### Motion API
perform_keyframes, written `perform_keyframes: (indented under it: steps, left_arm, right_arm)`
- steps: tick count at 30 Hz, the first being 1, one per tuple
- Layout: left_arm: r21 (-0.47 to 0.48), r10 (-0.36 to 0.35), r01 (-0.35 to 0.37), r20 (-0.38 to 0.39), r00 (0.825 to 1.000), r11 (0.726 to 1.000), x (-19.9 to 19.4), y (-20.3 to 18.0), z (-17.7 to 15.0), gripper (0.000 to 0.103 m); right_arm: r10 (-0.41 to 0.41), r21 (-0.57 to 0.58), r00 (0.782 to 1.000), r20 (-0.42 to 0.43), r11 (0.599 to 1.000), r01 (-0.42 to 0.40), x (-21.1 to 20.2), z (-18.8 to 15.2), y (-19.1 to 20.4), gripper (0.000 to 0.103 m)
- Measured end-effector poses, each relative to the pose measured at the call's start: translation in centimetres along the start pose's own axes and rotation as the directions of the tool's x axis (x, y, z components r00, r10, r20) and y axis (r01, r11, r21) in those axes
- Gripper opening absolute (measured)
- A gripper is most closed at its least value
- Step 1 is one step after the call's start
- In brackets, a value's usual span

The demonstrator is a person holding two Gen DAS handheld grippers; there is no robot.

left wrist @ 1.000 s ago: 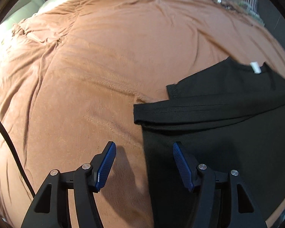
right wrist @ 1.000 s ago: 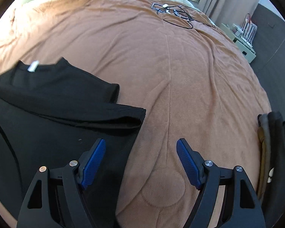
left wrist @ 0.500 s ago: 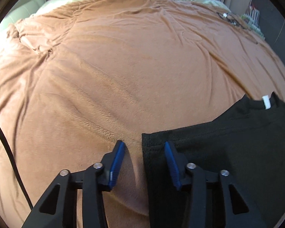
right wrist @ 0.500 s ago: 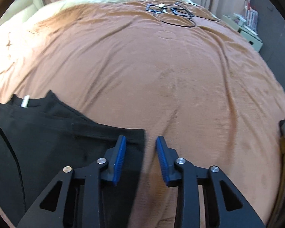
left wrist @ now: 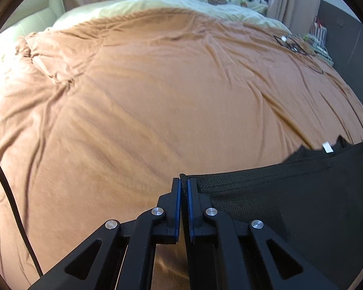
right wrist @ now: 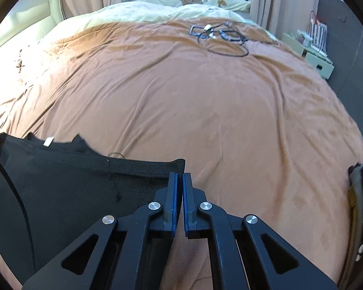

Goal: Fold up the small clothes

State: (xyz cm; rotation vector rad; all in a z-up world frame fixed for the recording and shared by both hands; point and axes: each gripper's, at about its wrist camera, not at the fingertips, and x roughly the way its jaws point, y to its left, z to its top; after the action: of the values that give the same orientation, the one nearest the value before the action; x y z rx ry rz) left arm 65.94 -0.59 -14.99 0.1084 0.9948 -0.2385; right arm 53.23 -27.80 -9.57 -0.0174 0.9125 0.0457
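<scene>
A black T-shirt lies on the brown bedspread, its white neck label at the far side. My left gripper is shut on the shirt's left corner. In the right wrist view the same shirt stretches to the left, label at the far edge. My right gripper is shut on the shirt's right corner. The held edge runs taut between the two grippers, lifted off the bed.
A tangle of black cables lies on the far part of the bedspread. A stack of folded clothes sits at the right edge. A pale bedside cabinet stands beyond the bed. A black cable hangs at left.
Both grippers closed from wide open onto the shirt's near corners and lifted them. The views tilted up, showing more of the bed and room.
</scene>
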Motion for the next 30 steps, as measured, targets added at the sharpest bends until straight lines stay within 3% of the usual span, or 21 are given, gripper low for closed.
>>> perform_keyframes:
  steps: [6, 10, 13, 15, 16, 17, 19, 30]
  left_arm:
    - [-0.001, 0.056, -0.056, -0.014, 0.998, 0.998, 2.2, -0.4, 1.9, 0.005]
    - [-0.05, 0.045, -0.048, -0.056, 0.997, 0.998, 3.9, -0.1, 2.5, 0.006]
    - [-0.072, 0.037, -0.044, -0.092, 0.995, 0.996, 4.4, 0.1, 2.4, 0.011]
    - [-0.076, 0.021, -0.028, -0.088, 0.996, 0.997, 3.8, 0.5, 1.8, 0.022]
    - [-0.084, 0.016, -0.024, -0.091, 0.996, 0.996, 3.4, 0.9, 1.4, 0.027]
    - [-0.091, 0.01, -0.018, -0.091, 0.996, 0.996, 2.9, 1.1, 0.9, 0.035]
    - [-0.1, -0.014, 0.005, -0.09, 0.996, 0.995, 2.0, 1.4, 0.1, 0.038]
    - [-0.152, -0.086, 0.068, -0.122, 0.989, 0.986, -4.4, 1.5, -7.3, 0.038]
  right_arm:
    - [-0.08, 0.029, 0.997, -0.007, 0.996, 0.08, 1.3, 0.6, 0.1, 0.0]
    - [-0.121, 0.083, 0.992, -0.032, 0.989, 0.123, 3.0, 2.4, -0.8, 0.0]
    - [-0.05, 0.142, 0.997, -0.066, 0.988, 0.059, 3.7, 2.0, -1.4, 0.0]
    - [-0.022, 0.134, 0.997, -0.078, 0.99, 0.032, 3.6, 1.0, -1.2, 0.001]
    - [-0.008, 0.134, 0.997, -0.081, 0.991, 0.019, 3.3, 0.8, -1.3, 0.01]
    - [0.007, 0.139, 0.996, -0.085, 0.99, 0.005, 3.0, 0.5, -1.3, 0.03]
    - [0.046, 0.158, 0.996, -0.074, 0.987, -0.034, 2.2, -0.6, -1.3, 0.062]
    - [0.102, 0.125, 0.99, -0.1, 0.988, -0.09, -3.1, -6.2, 0.1, 0.063]
